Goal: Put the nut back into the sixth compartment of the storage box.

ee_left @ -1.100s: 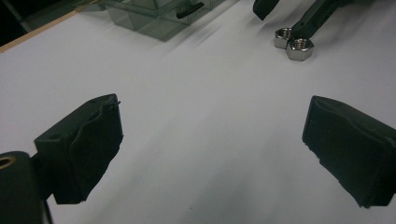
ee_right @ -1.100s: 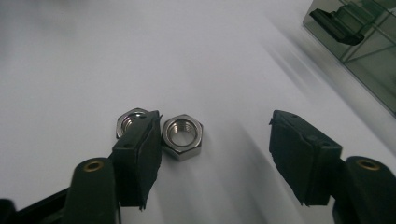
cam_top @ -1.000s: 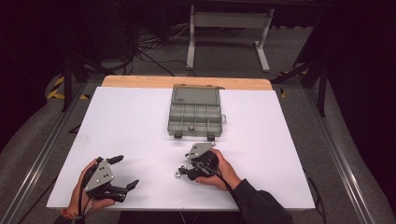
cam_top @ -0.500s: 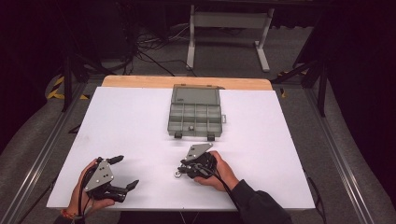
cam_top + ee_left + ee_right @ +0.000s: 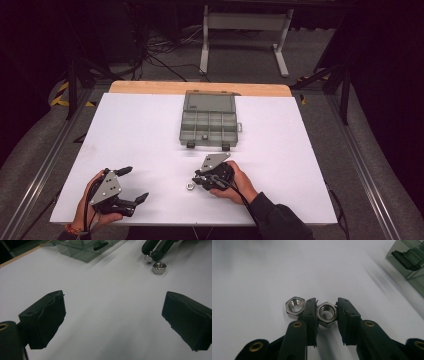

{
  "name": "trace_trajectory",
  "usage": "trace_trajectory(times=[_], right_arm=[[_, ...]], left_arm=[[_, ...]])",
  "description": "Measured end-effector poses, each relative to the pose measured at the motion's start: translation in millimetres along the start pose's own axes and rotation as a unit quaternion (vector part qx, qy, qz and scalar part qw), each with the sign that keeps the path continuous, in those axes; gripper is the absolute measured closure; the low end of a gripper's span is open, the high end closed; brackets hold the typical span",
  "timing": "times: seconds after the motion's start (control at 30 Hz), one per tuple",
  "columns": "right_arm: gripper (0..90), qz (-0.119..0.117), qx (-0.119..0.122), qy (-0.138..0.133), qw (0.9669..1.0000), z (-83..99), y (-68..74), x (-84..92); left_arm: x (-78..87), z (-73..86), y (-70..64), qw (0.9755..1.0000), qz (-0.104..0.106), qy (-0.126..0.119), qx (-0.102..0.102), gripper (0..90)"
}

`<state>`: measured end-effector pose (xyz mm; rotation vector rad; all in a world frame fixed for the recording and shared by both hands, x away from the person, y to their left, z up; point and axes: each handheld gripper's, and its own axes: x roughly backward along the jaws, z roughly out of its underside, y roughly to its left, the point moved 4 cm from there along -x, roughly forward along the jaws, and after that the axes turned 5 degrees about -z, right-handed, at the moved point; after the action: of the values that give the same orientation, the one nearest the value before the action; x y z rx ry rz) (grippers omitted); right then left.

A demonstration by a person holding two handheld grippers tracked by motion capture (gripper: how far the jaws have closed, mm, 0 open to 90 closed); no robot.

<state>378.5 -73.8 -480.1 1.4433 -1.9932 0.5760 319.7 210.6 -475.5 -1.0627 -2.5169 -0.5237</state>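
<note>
Two steel hex nuts lie on the white table. My right gripper (image 5: 327, 305) has just been closing and is shut on one nut (image 5: 327, 312), its pads pressing the nut's flats. The second nut (image 5: 295, 306) sits loose, touching the outside of one jaw. In the high view the right gripper (image 5: 200, 180) rests low at front centre with the loose nut (image 5: 190, 186) beside its tips. My left gripper (image 5: 134, 183) stands open at the front left with nothing between its fingers. The left gripper view shows its wide-open pads (image 5: 113, 315), the loose nut (image 5: 159, 267) and the gripped nut (image 5: 148, 258).
A grey compartment box (image 5: 208, 120) stands open at the table's middle back, its lid toward the far edge and a small part in one cell. Its latches face the grippers. The table's front edge (image 5: 200, 223) runs just below both hands.
The right gripper's jaws have narrowed and now clamp the nut. Both hands have stayed where they were, and the left gripper still gapes.
</note>
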Motion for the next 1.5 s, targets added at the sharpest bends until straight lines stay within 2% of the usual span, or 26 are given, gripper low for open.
trace_trajectory(times=[0.6,0.83,0.97,1.3,1.37,1.47,1.5], right_arm=[[70.7,0.038,-0.007,-0.028,0.9989,-12.2,-21.8,20.3],[70.7,0.056,-0.012,-0.029,0.998,-15.5,-31.8,23.7],[70.7,0.076,-0.01,-0.032,0.9965,-23.3,-40.3,31.8],[70.7,0.094,-0.027,-0.042,0.9943,-38.0,-60.6,36.8],[70.7,0.1,-0.035,-0.045,0.9934,-42.1,-69.7,35.4],[70.6,0.102,-0.042,-0.048,0.9928,-45.1,-74.8,34.4],[70.7,0.102,-0.051,-0.049,0.9923,-46.5,-78.4,33.9]], left_arm=[[0.0,0.4,1.7,1.0,0.001,-0.002,0.007,5.7],[1.6,-0.6,1.9,0.9999,-0.001,-0.004,0.01,5.7],[1.9,-0.6,1.6,0.9999,-0.001,-0.004,0.01,5.7],[1.9,-0.2,1.7,0.9999,-0.003,-0.005,0.01,5.7],[1.8,0.1,2.0,0.9999,-0.002,-0.006,0.011,5.7],[1.6,0.2,1.8,0.9999,-0.001,-0.005,0.012,5.7],[1.6,0.4,1.9,0.9999,0.001,-0.004,0.012,5.7]])
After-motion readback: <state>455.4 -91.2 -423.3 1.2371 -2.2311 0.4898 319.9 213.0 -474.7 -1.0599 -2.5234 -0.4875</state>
